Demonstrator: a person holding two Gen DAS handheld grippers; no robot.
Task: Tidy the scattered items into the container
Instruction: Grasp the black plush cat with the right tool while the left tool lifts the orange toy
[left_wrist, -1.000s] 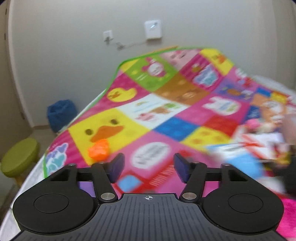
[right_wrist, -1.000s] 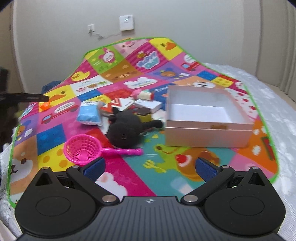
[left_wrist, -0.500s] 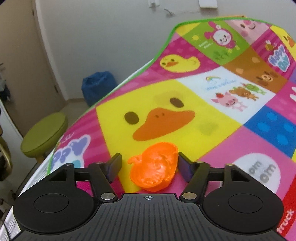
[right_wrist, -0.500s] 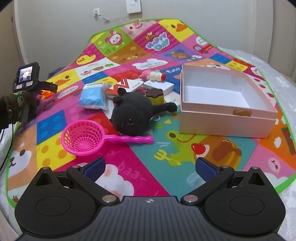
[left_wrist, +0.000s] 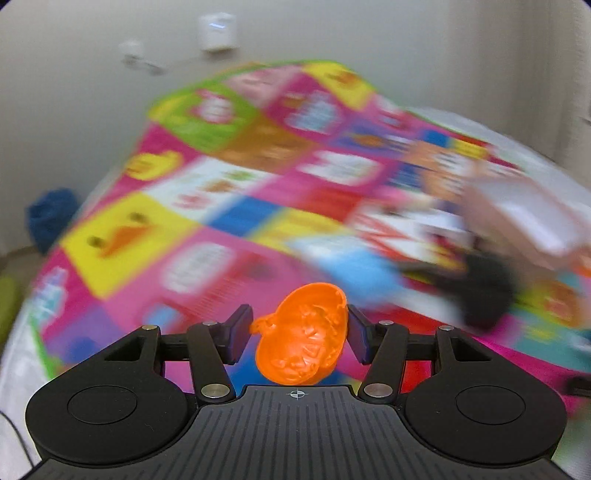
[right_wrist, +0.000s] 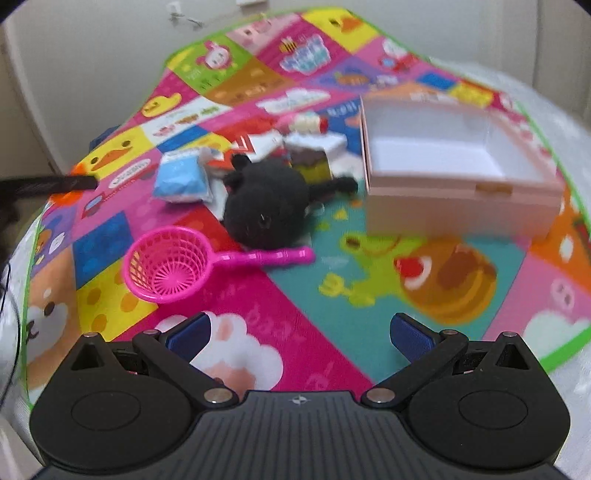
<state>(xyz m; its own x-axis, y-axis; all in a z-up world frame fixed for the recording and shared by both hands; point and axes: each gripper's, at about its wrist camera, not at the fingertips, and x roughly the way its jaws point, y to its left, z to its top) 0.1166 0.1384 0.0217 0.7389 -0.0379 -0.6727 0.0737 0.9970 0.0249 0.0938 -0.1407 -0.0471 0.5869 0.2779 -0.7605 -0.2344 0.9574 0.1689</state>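
My left gripper (left_wrist: 299, 326) is shut on an orange plastic toy mould (left_wrist: 303, 332), held off the play mat (left_wrist: 207, 266); this view is blurred by motion. In the right wrist view the left gripper (right_wrist: 55, 184) is a dark blur at the mat's left edge, with orange showing beside it. My right gripper (right_wrist: 301, 332) stands open above the mat, nothing between its fingers. Ahead of it lie a pink strainer (right_wrist: 166, 269), a black plush cat (right_wrist: 266, 206) and a blue packet (right_wrist: 181, 177). The pink open box (right_wrist: 461, 192) sits to the right, its white inside bare.
Behind the plush lie a chocolate cake toy (right_wrist: 310, 162), a small white box (right_wrist: 332, 147), a red and white card (right_wrist: 258, 144) and a small bottle (right_wrist: 306, 122). The mat covers a bed against a wall. A blue bin (left_wrist: 51, 218) stands on the floor at the left.
My left gripper closed on the orange mould, lifted it off the duck square and swung right towards the box. The right gripper tipped down, nearer the mat.
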